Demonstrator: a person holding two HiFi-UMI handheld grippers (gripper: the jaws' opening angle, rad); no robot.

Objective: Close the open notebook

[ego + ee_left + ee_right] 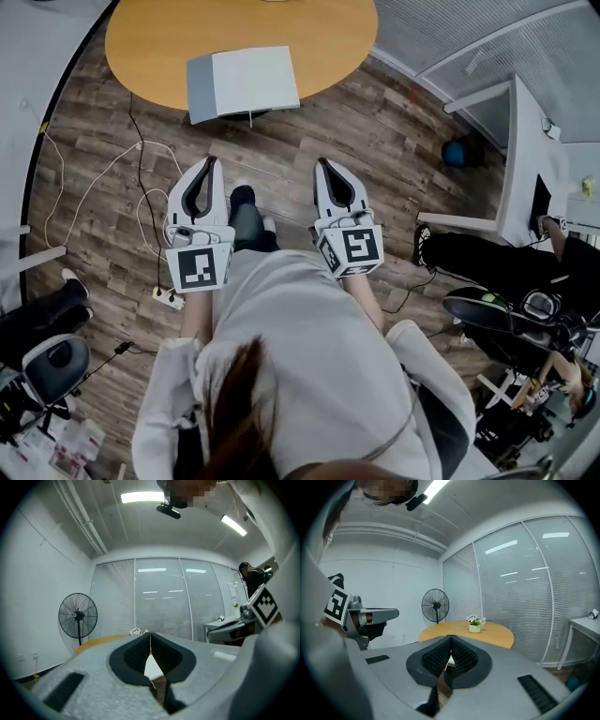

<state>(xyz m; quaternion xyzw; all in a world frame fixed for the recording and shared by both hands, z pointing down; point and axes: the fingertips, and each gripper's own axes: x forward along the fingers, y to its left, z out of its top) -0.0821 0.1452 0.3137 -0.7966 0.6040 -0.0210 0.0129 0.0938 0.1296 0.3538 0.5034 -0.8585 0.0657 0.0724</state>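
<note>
1. Wood floor fills most of the head view, and one round bench stands at its far side.
2. One notebook lies open at the near edge of the bench. It shows a grey part on the left and a white page on the right.
3. One fan stands on the floor near the bench, and one flower pot stands on the bench.
4. Two grippers are held side by side over the floor, the left gripper and the right gripper. Both point toward the bench and are well apart from the notebook.
5. On the left gripper the fingers are closed, tip against tip, with nothing between them.
6. On the right gripper the fingers are also closed, tips together, and they hold nothing and touch nothing.
</note>
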